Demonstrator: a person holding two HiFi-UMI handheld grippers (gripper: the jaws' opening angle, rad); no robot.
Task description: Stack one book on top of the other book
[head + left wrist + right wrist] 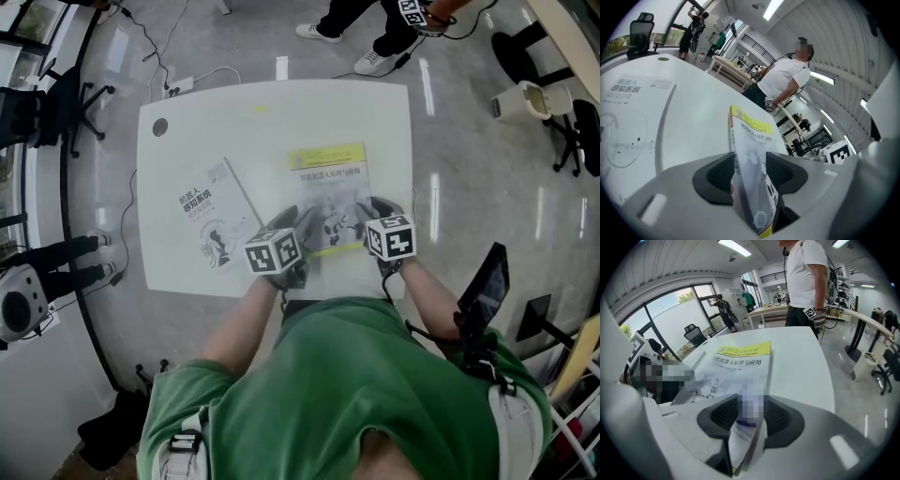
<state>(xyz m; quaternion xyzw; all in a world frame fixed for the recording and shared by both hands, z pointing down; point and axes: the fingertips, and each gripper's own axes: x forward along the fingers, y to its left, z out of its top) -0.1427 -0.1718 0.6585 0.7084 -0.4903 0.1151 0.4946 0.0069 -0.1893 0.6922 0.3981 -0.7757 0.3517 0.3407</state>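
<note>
Black jaws of the left gripper (296, 234) squeeze the yellow book (326, 187) at its lower left corner. The right gripper (371, 214) squeezes its lower right corner. The white book (211, 214) lies flat, left of it, on the table (384, 112).

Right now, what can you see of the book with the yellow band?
The thin white paperback book with a yellow band at its far end carries dark title characters and a grey illustration. It seems to lie closed, cover up, on the white table, near the front edge. The left claw and right claw each clamp its near edge.
</note>
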